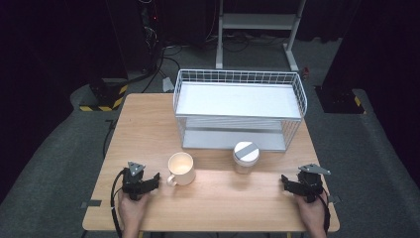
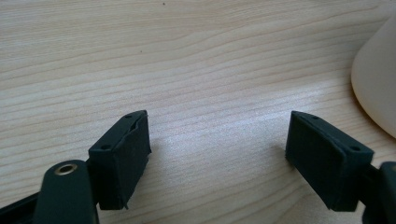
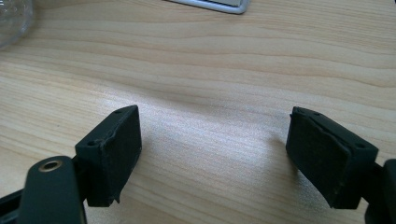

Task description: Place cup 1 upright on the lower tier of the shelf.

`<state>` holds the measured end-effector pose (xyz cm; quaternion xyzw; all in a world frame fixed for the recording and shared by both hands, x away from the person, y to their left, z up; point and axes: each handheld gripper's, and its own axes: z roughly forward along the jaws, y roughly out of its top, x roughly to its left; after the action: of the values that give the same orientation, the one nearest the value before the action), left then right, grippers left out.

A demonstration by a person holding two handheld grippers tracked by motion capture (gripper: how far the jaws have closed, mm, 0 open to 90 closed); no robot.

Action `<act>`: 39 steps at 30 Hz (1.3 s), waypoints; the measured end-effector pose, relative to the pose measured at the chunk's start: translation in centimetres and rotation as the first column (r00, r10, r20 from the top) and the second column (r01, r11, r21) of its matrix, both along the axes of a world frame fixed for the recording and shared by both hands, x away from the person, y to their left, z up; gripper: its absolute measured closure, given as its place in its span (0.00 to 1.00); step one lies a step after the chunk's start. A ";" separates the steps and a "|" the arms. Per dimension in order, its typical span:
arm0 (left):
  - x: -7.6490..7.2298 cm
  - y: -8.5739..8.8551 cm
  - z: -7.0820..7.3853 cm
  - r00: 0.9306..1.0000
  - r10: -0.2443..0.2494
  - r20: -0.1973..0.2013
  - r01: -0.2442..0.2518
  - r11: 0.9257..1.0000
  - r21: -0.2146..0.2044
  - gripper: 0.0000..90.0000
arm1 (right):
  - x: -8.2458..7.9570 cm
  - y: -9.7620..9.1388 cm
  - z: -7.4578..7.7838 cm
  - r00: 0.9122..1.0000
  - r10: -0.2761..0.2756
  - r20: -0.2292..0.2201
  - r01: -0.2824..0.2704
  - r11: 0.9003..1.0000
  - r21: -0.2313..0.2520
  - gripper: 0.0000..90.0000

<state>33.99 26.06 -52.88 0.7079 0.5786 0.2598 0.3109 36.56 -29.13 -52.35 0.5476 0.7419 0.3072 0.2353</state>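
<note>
A cream mug [image 1: 181, 168] stands on the wooden table [image 1: 223, 198], its handle toward the front left; its side [image 2: 376, 79] fills the right edge of the left gripper view. To its right stands a clear jar with a grey-and-white lid [image 1: 245, 156], whose glass [image 3: 14, 18] appears at the top left of the right gripper view. My left gripper [image 1: 148, 181] rests near the front left, just left of the mug, jaws open over bare wood [image 2: 218, 140]. At the front right my right gripper [image 1: 292, 184] lies, open too, nothing between its pads [image 3: 215, 144].
A white wire rack [image 1: 238, 106] with two shelves stands at the back of the table; its base edge [image 3: 219, 4] shows at the top of the right gripper view. A white metal stand [image 1: 257, 29] is on the floor behind.
</note>
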 end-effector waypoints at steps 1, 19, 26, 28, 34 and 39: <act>0.0 0.0 0.0 1.000 0.000 0.001 0.000 1.000 0.001 0.24 | 0.0 0.0 0.0 1.000 0.000 0.000 0.000 1.000 0.000 0.20; 0.0 0.0 0.0 1.000 0.007 0.000 -0.007 1.000 -0.003 0.25 | 0.0 0.0 0.0 1.000 0.004 -0.001 -0.004 1.000 0.000 0.20; 0.0 0.1 0.0 1.000 0.009 0.000 -0.009 1.000 -0.004 0.25 | 0.0 0.0 0.0 1.000 0.008 -0.004 -0.008 1.000 0.003 0.20; 0.0 0.0 0.0 1.000 0.011 0.002 -0.011 1.000 -0.006 0.25 | -0.1 0.1 0.0 1.000 0.014 -0.005 -0.014 1.000 0.004 0.16; 0.0 0.0 0.0 1.000 0.012 0.001 -0.012 1.000 -0.004 0.25 | -0.2 0.1 0.0 0.999 0.032 -0.008 -0.032 0.999 0.004 0.16; 0.0 0.0 0.0 1.000 0.012 0.002 -0.012 1.000 -0.004 0.25 | -0.2 0.1 0.0 0.999 0.038 -0.003 -0.038 0.999 0.004 0.18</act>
<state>33.98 26.10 -52.88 0.7036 0.5831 0.2609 0.3114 36.31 -29.03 -52.39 0.5344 0.7519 0.3121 0.2274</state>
